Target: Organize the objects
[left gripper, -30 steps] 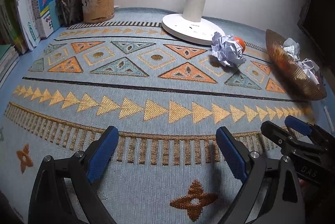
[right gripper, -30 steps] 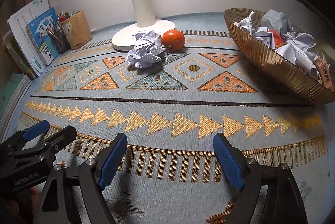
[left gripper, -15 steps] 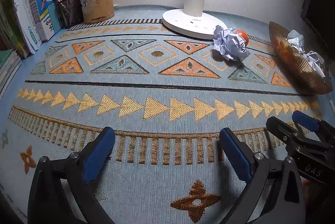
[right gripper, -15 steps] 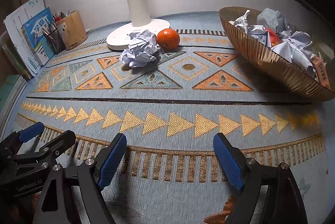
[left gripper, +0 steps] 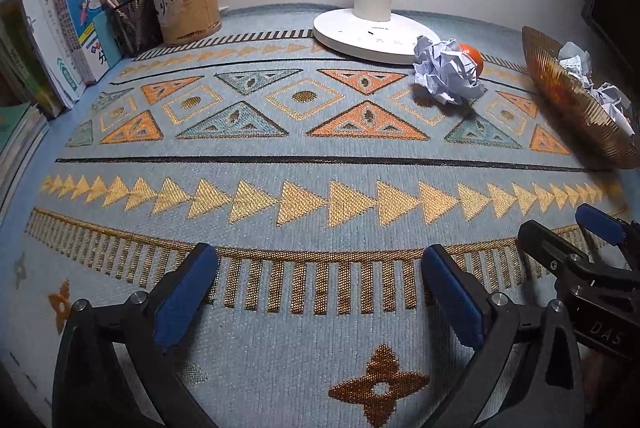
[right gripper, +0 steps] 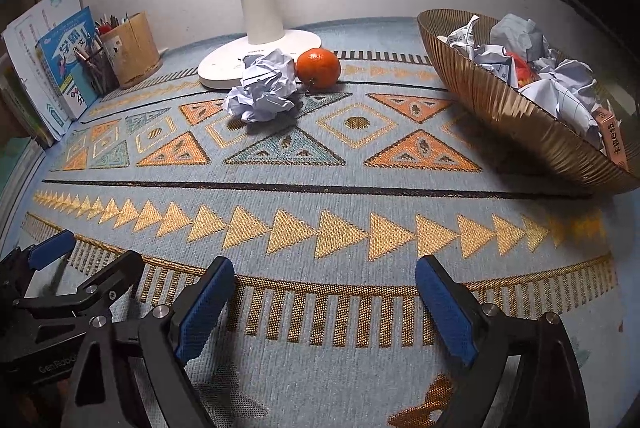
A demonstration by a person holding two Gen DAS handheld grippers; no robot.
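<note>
Grippers numbered two, both low in the frames over the patterned cloth [left gripper: 320, 360]. At the bottom of the left wrist view the left gripper [left gripper: 320, 292] had its jaws spread wide; they had just been opening, with only bare cloth between its two blue pads [left gripper: 180, 298]. At the bottom of the right wrist view the right gripper [right gripper: 324, 304] also stood wide, its jaws likewise just opened further, and held nothing. Each gripper showed at the lower corner of the other's view: the right one at lower right of the left view, the left one at lower left of the right view.

One loose paper ball [right gripper: 264, 89] lay in the upper middle of the right view, touching or just beside one orange [right gripper: 318, 67] to its right. In the left view the ball [left gripper: 446, 69] sat at upper right and hid most of the orange [left gripper: 472, 57]. Both lay against the front of the single white lamp base [right gripper: 224, 65], well apart from the grippers.

One gold ribbed bowl [right gripper: 508, 111] filled the upper right of the right view, holding several crumpled papers, at least four; their exact count could not be told. A small pink box [right gripper: 614, 139] lay at its right edge.

At upper left stood two pen holders, one wooden cup [left gripper: 188, 1] and one mesh cup [left gripper: 136, 23], beside a row of books [left gripper: 86, 15].
</note>
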